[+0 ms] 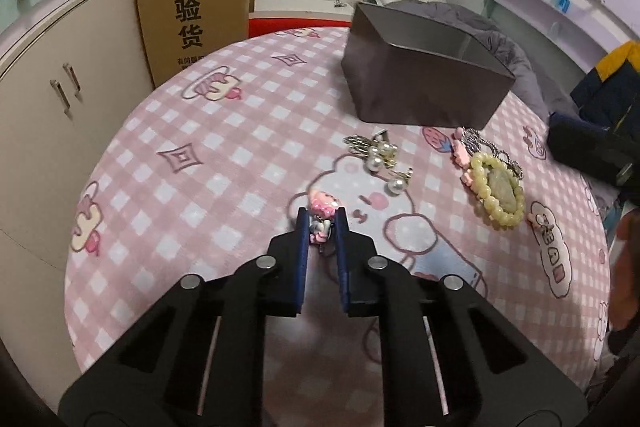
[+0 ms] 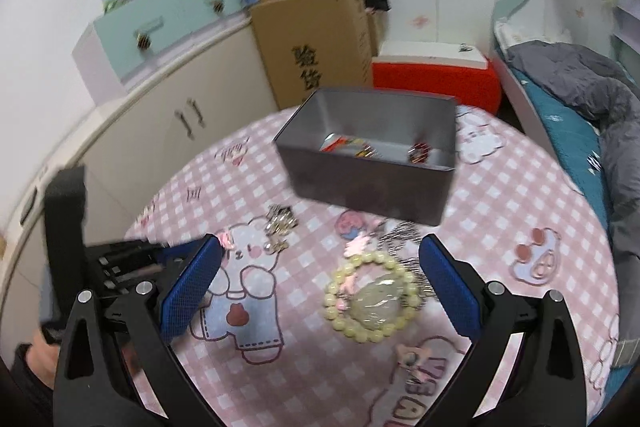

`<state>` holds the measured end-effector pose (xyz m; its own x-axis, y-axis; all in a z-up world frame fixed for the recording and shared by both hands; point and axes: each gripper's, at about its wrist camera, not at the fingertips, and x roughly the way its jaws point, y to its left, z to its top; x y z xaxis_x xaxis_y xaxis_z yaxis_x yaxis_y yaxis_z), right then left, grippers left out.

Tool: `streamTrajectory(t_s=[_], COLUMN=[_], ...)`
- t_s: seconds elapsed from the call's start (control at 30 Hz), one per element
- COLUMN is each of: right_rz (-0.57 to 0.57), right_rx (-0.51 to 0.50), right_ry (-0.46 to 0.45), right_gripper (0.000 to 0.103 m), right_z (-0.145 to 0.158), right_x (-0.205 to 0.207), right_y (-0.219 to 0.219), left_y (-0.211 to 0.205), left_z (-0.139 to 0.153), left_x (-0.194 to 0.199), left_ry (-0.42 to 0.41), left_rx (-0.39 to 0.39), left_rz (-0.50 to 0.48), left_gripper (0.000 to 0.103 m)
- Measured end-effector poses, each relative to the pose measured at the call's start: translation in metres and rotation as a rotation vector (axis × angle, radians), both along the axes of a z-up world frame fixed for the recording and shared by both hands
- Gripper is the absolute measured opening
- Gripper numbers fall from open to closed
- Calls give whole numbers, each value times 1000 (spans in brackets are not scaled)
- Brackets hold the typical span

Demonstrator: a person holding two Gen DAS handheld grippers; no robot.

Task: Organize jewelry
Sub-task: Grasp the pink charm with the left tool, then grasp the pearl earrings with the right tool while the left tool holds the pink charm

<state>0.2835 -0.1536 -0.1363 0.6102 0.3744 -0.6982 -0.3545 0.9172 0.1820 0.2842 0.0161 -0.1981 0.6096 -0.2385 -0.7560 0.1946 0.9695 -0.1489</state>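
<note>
My left gripper (image 1: 322,223) is shut on a small pink charm (image 1: 323,207) that lies on the pink checked cloth (image 1: 224,187). Beyond it are pearl earrings (image 1: 380,155), a pale green bead bracelet (image 1: 498,187) ringing a jade-like pendant, a pink clip (image 1: 460,153) and a silver chain (image 1: 478,141). The grey box (image 1: 420,83) stands behind them. In the right wrist view my right gripper (image 2: 320,243) is open just above the cloth, with the bracelet (image 2: 372,299) between its fingers and untouched. The box (image 2: 372,151) holds a few colourful pieces.
A tall cardboard box (image 1: 192,11) and beige cabinets (image 1: 52,99) stand left of the table. A red stool (image 2: 436,79) is behind it, and a bed with a grey duvet (image 2: 592,87) lies to the right. A dark jacket (image 1: 600,115) sits at the table's right edge.
</note>
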Motion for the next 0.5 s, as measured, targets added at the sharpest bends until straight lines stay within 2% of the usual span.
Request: streamTrajectory(t_s=[0.13, 0.2, 0.37, 0.43, 0.47, 0.5], right_rz=[91, 117, 150, 146, 152, 160], right_rx=[-37, -64, -111, -138, -147, -146], right_ry=[27, 43, 74, 41, 34, 31], right_gripper=[95, 89, 58, 45, 43, 30], right_z=[-17, -28, -50, -53, -54, -53], right_x=[6, 11, 24, 24, 22, 21], right_y=[26, 38, 57, 59, 60, 60], left_y=[15, 17, 22, 22, 23, 23], left_z=[4, 6, 13, 15, 16, 17], left_x=[-3, -4, -9, -9, -9, -10], left_ry=[-6, -10, -24, -28, -30, -32], left_rx=[-17, -17, -21, -26, -28, -31], left_rz=[17, 19, 17, 19, 20, 22], left_gripper=[13, 12, 12, 12, 12, 12])
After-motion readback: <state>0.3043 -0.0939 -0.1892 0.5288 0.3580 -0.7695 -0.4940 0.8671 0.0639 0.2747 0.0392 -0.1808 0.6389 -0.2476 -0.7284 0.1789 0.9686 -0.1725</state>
